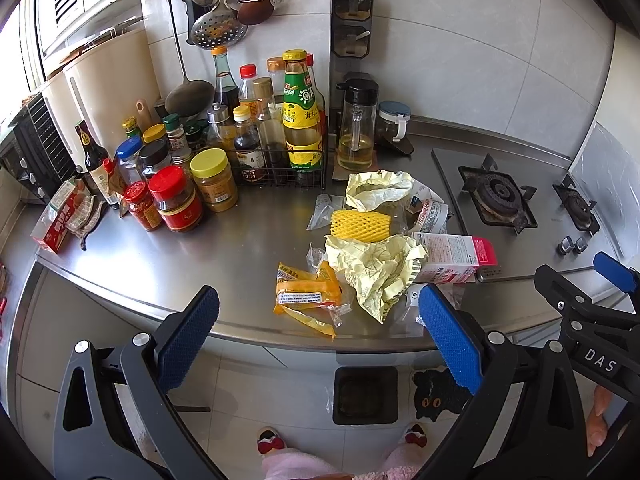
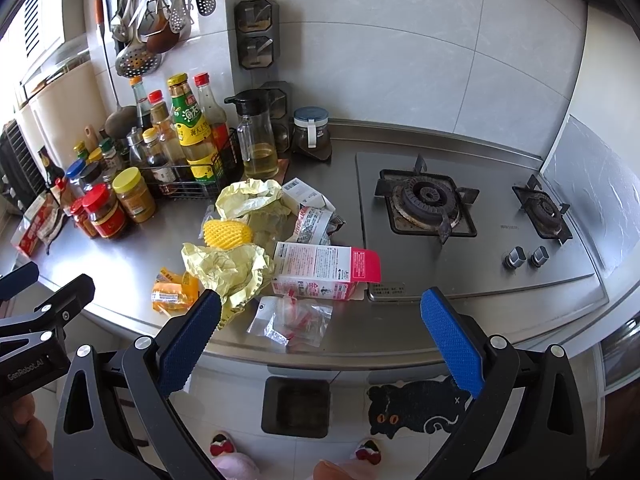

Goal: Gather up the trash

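Left gripper [image 1: 318, 338]: held level before near counter edge, 2 fingers spread wide, gripping nothing. Trash heap on steel counter [image 1: 180, 256], left to right: orange wrapper [image 1: 306, 292], crumpled yellow paper [image 1: 376, 268], yellow foam net [image 1: 360, 224], pink-white carton [image 2: 326, 268]. Right gripper [image 2: 320, 338]: level, fingers parted, empty, above clear plastic bag [image 2: 292, 318]. Black bin [image 2: 297, 406] on floor below.

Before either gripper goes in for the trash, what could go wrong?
The clear plastic bag and orange wrappers lie near the counter edge; a push could slide them off, missing the bin. The crumpled yellow paper touches the carton, so grabbing one may drag the other.
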Tool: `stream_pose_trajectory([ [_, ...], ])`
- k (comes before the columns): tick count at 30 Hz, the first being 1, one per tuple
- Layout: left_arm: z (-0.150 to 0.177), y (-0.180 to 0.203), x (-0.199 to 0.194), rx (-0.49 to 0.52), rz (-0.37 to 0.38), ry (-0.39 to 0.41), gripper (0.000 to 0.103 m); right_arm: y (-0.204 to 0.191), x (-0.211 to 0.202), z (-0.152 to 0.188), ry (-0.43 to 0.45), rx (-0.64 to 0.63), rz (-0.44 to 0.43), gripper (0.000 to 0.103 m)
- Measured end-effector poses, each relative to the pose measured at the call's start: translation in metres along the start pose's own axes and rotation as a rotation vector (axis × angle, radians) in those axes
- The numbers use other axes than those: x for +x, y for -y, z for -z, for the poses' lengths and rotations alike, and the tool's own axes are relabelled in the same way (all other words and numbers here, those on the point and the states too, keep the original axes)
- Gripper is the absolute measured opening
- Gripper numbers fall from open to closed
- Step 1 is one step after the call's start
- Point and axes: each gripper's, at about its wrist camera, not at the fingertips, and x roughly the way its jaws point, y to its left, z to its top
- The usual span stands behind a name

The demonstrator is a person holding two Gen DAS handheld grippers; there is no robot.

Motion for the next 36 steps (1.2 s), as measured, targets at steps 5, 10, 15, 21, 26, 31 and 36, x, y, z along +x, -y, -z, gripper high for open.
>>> stream_pose_trajectory([
  [5,0.0,0.0,0.0,-0.003,-0.002,0.0,0.095,0.001,0.001,0.001,0.001,0.002,-0.002,0.1],
  [10,0.0,-0.001,0.0,-0.002,0.0,0.0,0.095,0.001,0.0,0.0,0.001,0.001,0.0,0.1],
  [15,-0.001,0.0,0.001,-0.003,0.001,0.001,0.095,0.003,0.002,0.0,0.001,0.003,0.001,0.1],
  [21,-0.001,0.0,0.001,-0.004,0.002,-0.004,0.095,0.005,0.004,0.001,-0.006,0.007,0.004,0.1],
  [26,0.0,-0.003,0.006,-0.008,0.0,-0.005,0.095,0.007,0.01,0.003,-0.018,0.021,-0.032,0.1],
  [31,0.004,-0.012,0.017,-0.008,-0.011,0.001,0.095,0.007,0.018,0.008,-0.009,0.0,-0.051,0.1],
  [36,0.012,-0.025,0.038,-0.013,-0.026,-0.02,0.095,0.011,0.04,0.015,-0.049,0.005,-0.078,0.1],
])
